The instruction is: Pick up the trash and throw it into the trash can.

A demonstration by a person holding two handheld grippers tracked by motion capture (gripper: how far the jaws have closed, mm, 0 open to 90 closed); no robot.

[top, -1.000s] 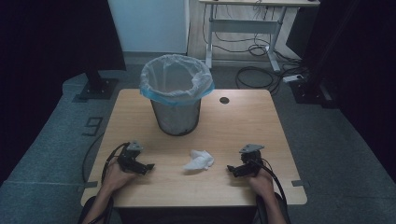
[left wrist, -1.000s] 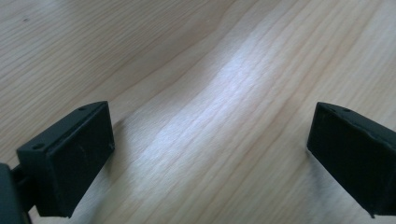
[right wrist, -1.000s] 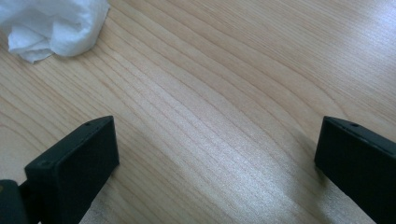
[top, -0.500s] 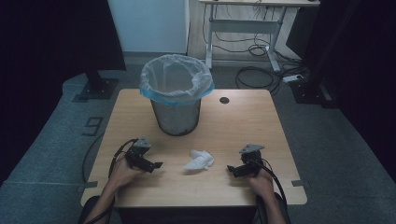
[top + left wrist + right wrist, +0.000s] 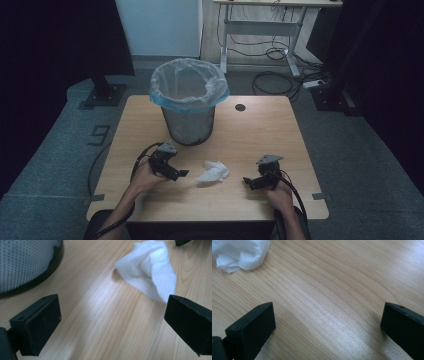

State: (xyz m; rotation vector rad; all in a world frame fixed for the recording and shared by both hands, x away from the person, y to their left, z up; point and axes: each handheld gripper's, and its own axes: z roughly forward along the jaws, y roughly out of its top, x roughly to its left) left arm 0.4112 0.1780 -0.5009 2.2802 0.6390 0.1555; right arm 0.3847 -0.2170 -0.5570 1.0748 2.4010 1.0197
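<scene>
While the crumpled tissue (image 5: 213, 171) lay on the surface (image 5: 260, 130) in front of the bin (image 5: 189, 100), the reaching step was judged to be in hand. Both tools were spread wide and empty: the left tool (image 5: 181, 174) just beside the tissue, the right tool (image 5: 247, 180) farther off. Next, a closing over the tissue would be called for.

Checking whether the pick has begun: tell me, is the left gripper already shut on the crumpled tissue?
No: in the left gripper view the left gripper has its jaws wide apart over bare wood, the crumpled tissue lying ahead untouched.
</scene>
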